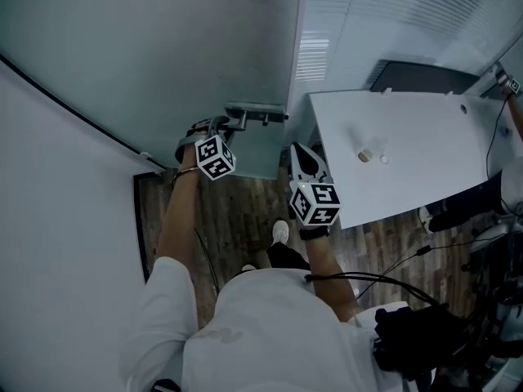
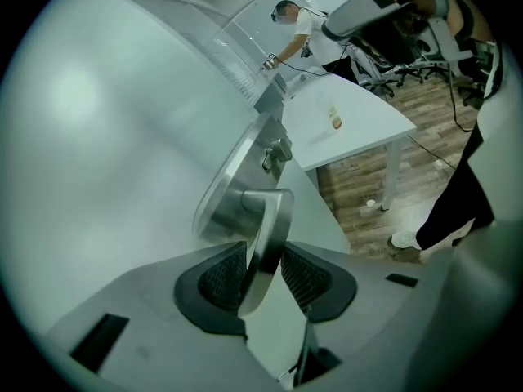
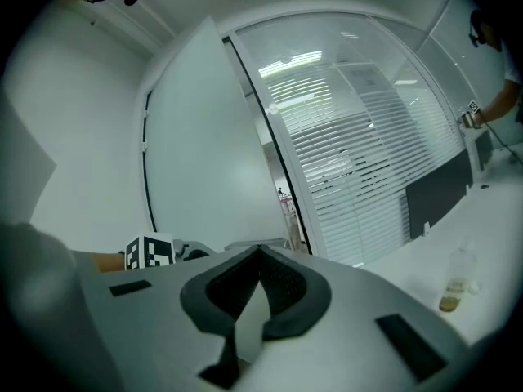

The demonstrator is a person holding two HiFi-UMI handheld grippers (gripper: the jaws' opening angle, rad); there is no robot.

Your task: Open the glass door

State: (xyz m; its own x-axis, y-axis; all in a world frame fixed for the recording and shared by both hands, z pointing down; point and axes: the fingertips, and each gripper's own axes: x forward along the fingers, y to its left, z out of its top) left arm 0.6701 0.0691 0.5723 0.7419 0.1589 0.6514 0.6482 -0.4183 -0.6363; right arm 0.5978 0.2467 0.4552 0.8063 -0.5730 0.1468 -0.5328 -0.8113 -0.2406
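The frosted glass door [image 1: 163,47] fills the upper left of the head view and stands ajar, its edge near the blinds. Its metal lever handle [image 1: 255,114] juts from a round plate on the door. My left gripper [image 1: 227,126] has that handle [image 2: 270,235] between its jaws, and both pads press on the lever in the left gripper view [image 2: 263,272]. My right gripper [image 1: 299,153] hangs to the right of the handle, shut and with nothing in it [image 3: 260,253]. The right gripper view looks at the door leaf [image 3: 212,153].
A white table [image 1: 425,137] stands just right of the doorway, with a small bottle [image 1: 369,153] on it. Behind it runs a glass wall with blinds [image 1: 392,15]. Another person [image 1: 511,96] stands at the far right. Cables and dark gear [image 1: 425,333] lie lower right on the wood floor.
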